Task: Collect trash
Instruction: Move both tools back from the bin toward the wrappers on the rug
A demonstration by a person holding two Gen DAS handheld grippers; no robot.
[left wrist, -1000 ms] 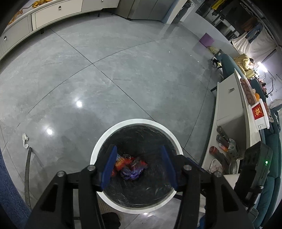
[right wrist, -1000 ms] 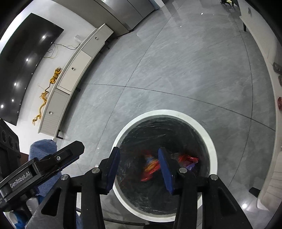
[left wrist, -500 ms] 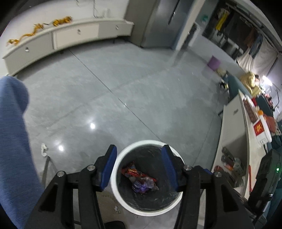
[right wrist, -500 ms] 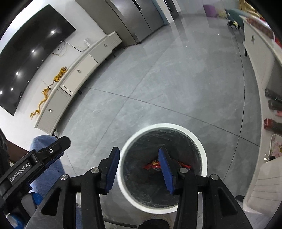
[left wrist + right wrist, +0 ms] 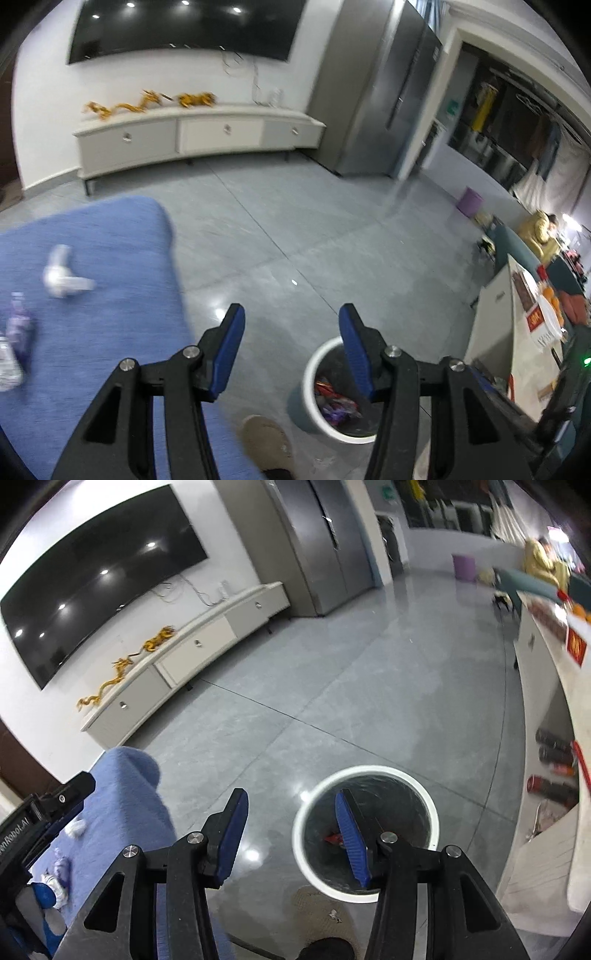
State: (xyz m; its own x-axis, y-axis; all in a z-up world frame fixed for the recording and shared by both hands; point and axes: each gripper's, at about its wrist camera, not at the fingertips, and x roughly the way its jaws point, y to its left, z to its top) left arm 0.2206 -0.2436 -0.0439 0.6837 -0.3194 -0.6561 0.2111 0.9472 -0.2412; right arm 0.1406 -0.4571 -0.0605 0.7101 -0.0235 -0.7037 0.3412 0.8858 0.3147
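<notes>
A white round bin (image 5: 309, 373) with a black liner stands on the grey floor, with red and purple wrappers (image 5: 334, 404) inside. It also shows in the right wrist view (image 5: 373, 771). My left gripper (image 5: 291, 328) is open and empty, raised above the floor left of the bin. My right gripper (image 5: 291, 812) is open and empty above the bin's left rim. On the blue sofa (image 5: 96, 266) lie a crumpled white tissue (image 5: 61, 275), a purple wrapper (image 5: 20, 328) and a clear bottle (image 5: 7, 363).
A white TV cabinet (image 5: 199, 136) runs along the far wall under a black screen. A white counter (image 5: 546, 686) with bottles on its shelf stands right of the bin. A beige slipper (image 5: 264, 439) is on the floor by the bin.
Both grippers have lifted and tilted up away from the bin. The bin has shrunk and slid right in view, and the blue sofa with its litter has come into the left wrist view.
</notes>
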